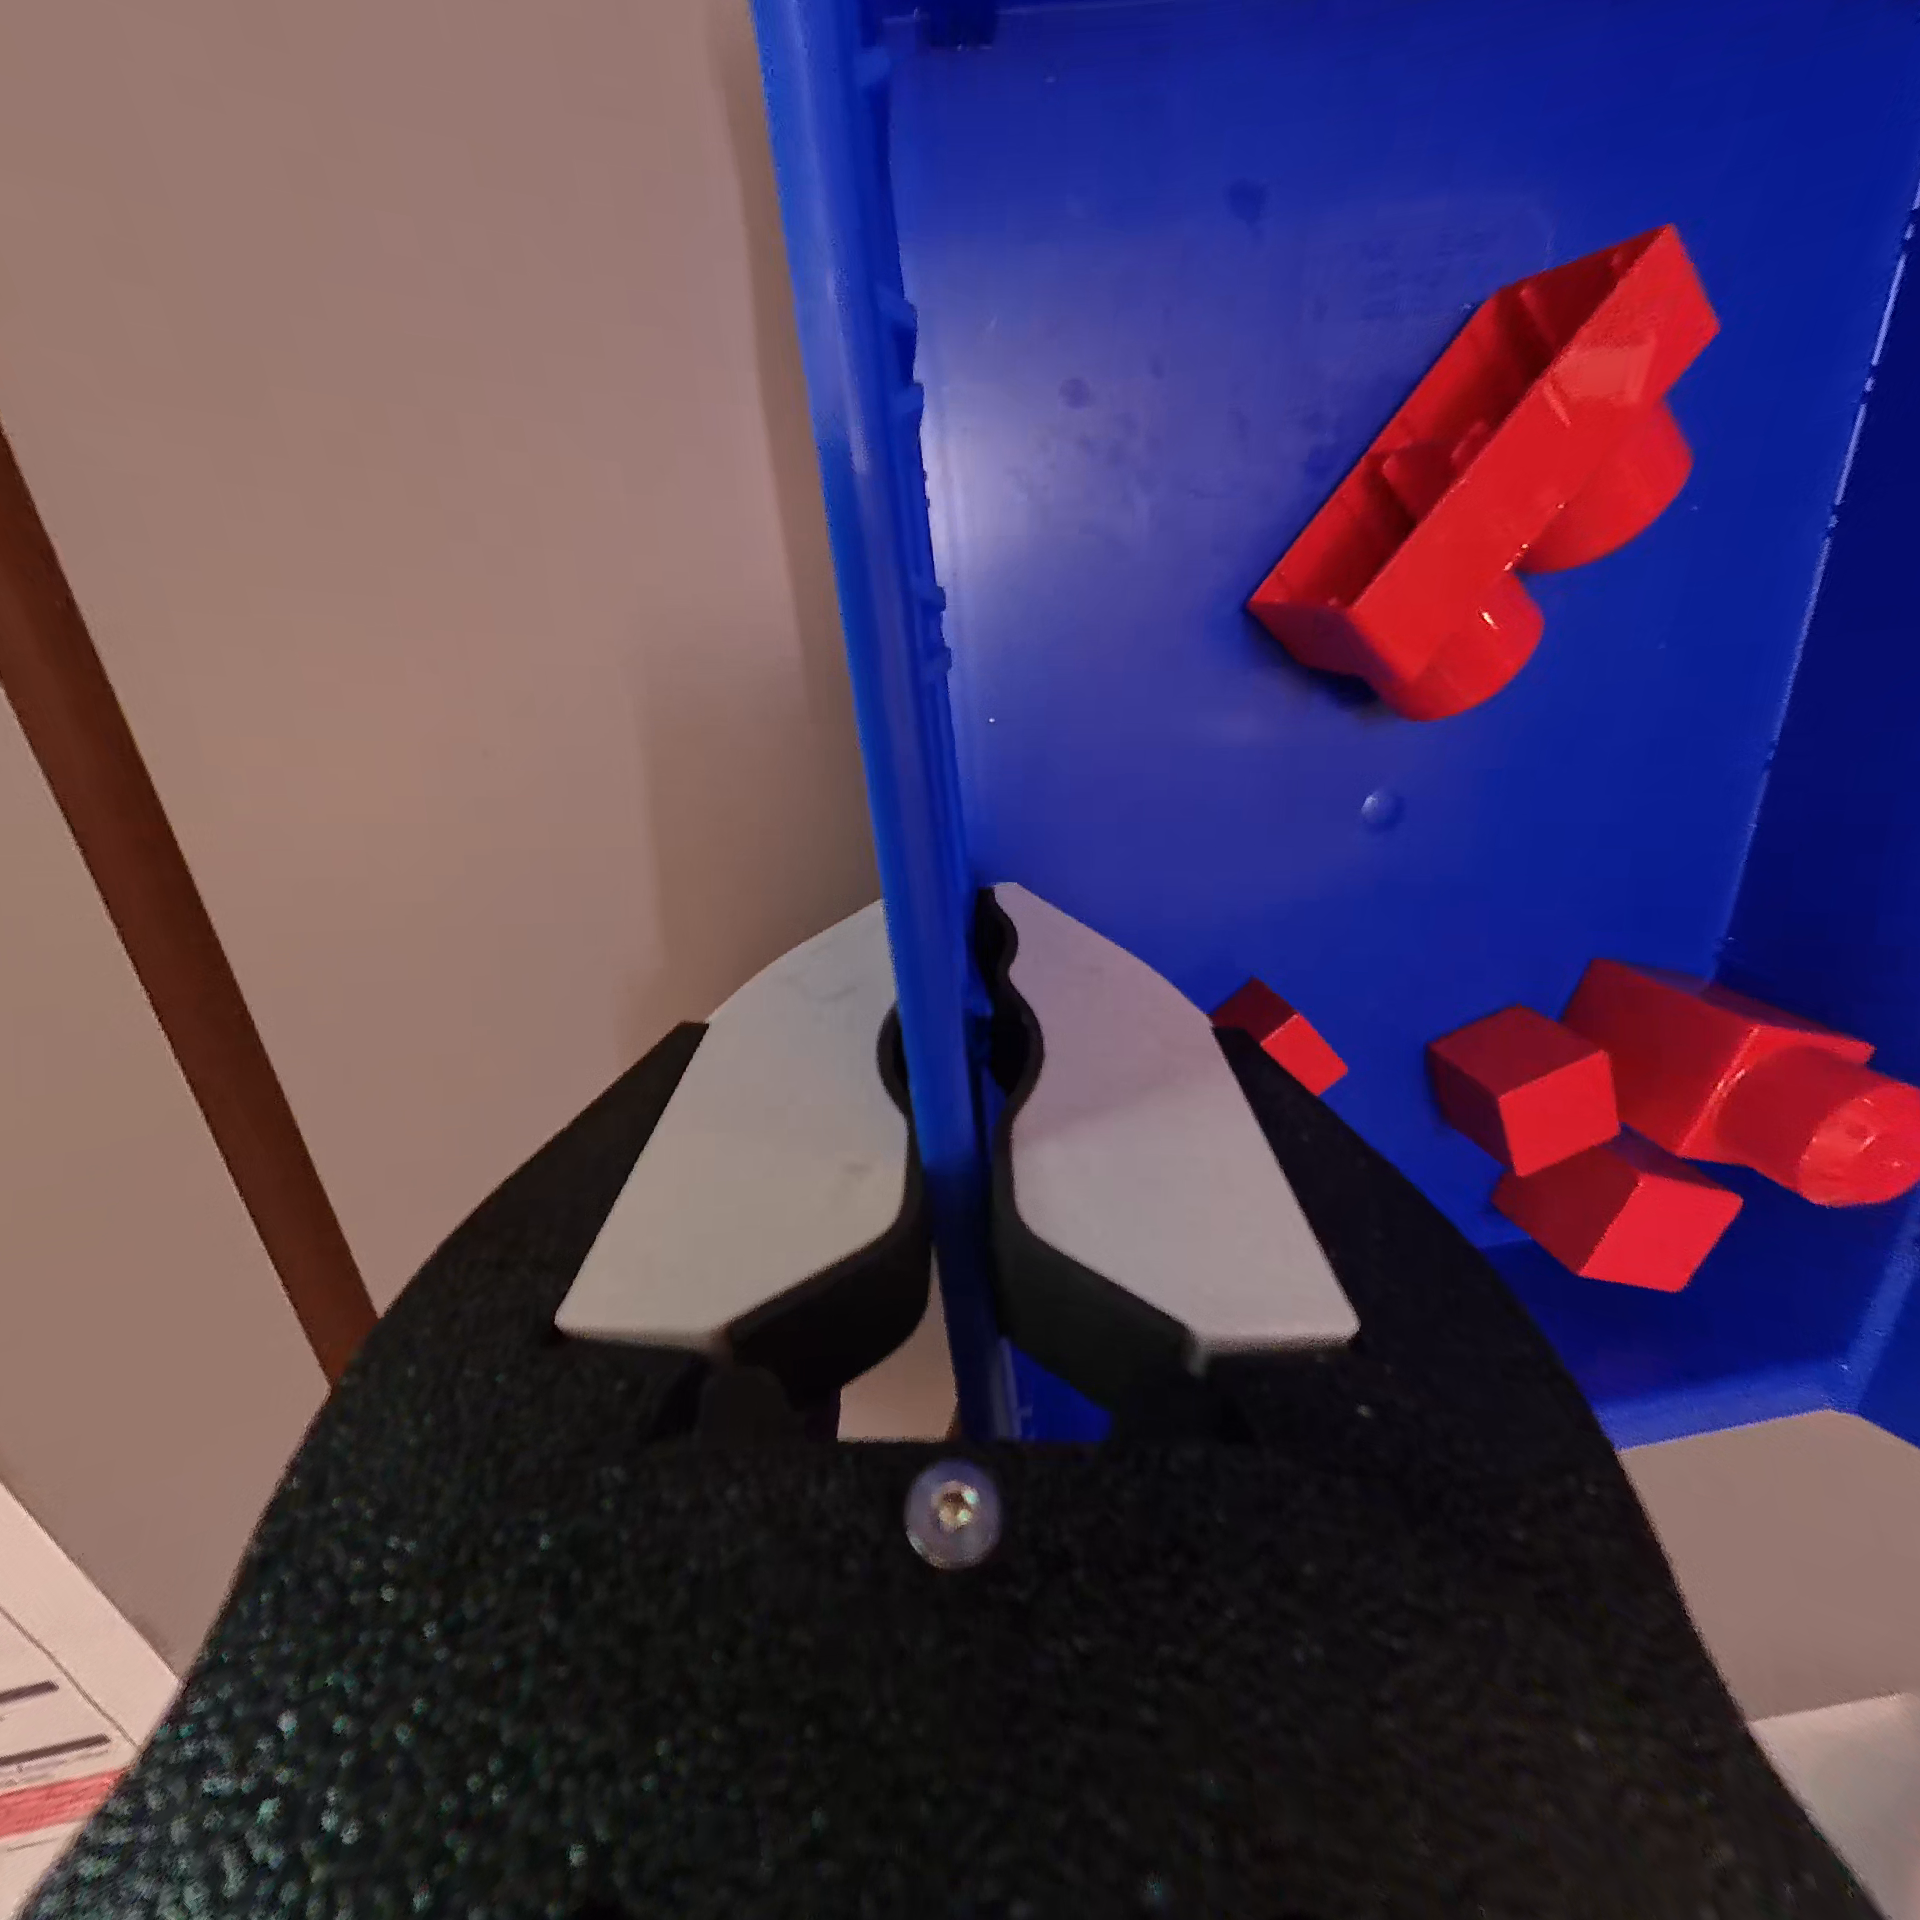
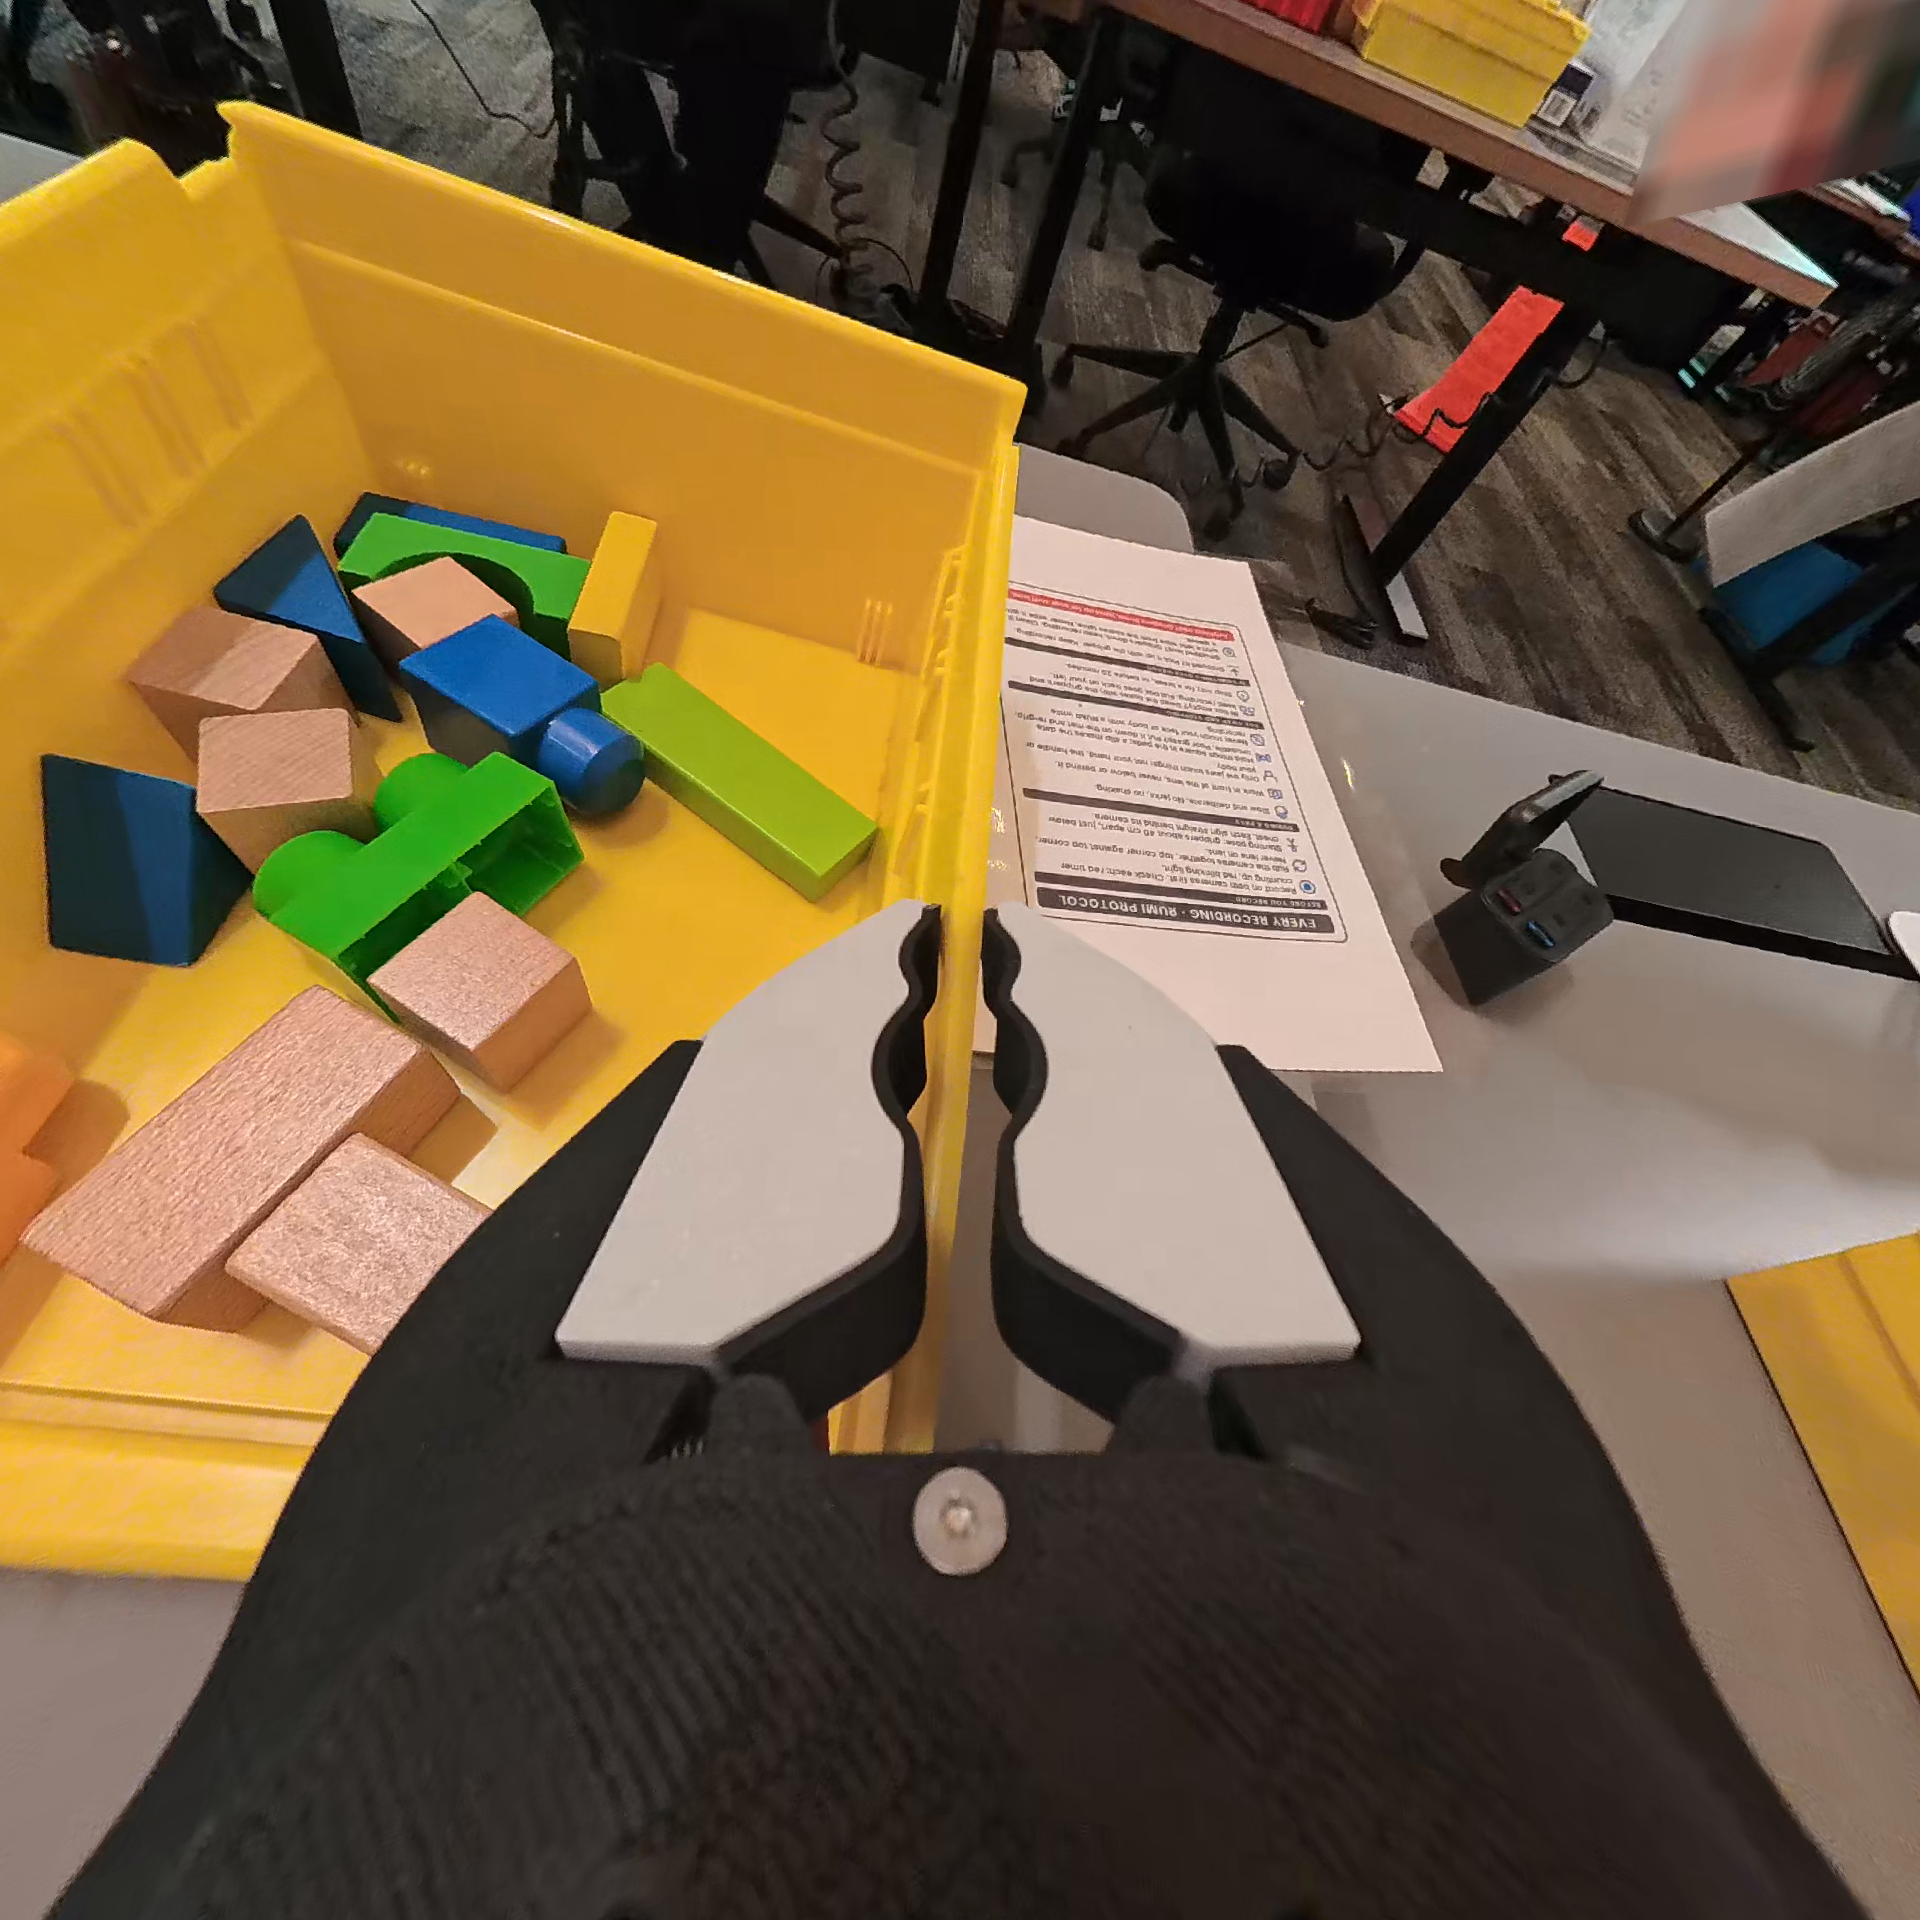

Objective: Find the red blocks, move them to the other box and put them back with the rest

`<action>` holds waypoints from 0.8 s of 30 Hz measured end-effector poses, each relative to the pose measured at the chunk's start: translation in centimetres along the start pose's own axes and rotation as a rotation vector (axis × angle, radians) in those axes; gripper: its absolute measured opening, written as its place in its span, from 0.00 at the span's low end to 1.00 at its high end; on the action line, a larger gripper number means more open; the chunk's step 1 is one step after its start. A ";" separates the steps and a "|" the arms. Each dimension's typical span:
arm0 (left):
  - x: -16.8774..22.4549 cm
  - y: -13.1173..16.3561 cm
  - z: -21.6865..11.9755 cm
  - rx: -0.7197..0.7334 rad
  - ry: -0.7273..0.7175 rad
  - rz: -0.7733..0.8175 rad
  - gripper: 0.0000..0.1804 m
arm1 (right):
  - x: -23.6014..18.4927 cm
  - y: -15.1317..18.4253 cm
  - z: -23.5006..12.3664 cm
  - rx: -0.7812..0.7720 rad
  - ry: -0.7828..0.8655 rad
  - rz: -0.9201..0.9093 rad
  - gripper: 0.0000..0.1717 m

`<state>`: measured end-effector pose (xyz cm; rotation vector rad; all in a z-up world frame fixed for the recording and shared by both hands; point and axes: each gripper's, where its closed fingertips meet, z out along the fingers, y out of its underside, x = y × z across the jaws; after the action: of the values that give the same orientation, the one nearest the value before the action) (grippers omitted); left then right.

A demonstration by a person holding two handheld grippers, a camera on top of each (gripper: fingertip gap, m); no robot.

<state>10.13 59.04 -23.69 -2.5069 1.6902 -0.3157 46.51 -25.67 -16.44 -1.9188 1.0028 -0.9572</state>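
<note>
The left gripper (image 1: 951, 1039) was clamped on the side wall of the blue box (image 1: 1351, 852), one jaw outside the wall and one inside, both pressed against the plastic. The box was seen tilted up, its floor facing the camera, with the red blocks (image 1: 1621, 1132) gathered in the lower corner and one long red studded block (image 1: 1475, 488) lying higher on the floor, apart from the rest. The right gripper (image 2: 961, 1029) was closed on the right-hand wall of the yellow box (image 2: 727, 436), the wall pinched between its jaws, while that box rested on the grey tabletop (image 2: 1558, 1143).

The step in hand was judged to be the return pour: the red blocks tipped out of the blue box into the yellow one. For this to go well, the blue box would need to be brought over the open yellow box before being tilted further, its pouring edge kept inside the yellow rim so nothing bounced out. The yellow box would best be held steady.

The red blocks looked glossy and hard-edged: small cubes, a pegged piece and the long hollow-backed studded one. In the yellow box lay the rest (image 2: 468, 727): plain wooden, blue, green, yellow and orange pieces, no red among them.
</note>
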 end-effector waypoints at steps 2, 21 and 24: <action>-0.2 -0.9 0.2 0.008 -0.001 0.006 0.03 | -0.1 0.0 0.0 0.005 -0.001 -0.012 0.04; 9.0 0.4 -9.9 0.535 -0.146 0.553 0.30 | -13.3 -6.1 -13.8 0.320 -0.364 0.215 0.49; 10.9 2.2 -9.6 0.556 -0.035 0.545 0.31 | -17.1 -5.7 -14.8 0.347 -0.391 0.201 0.51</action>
<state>9.88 48.45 -13.50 -1.5933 1.8602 -0.5796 28.49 -12.51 -9.59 -1.5963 0.7277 -0.5666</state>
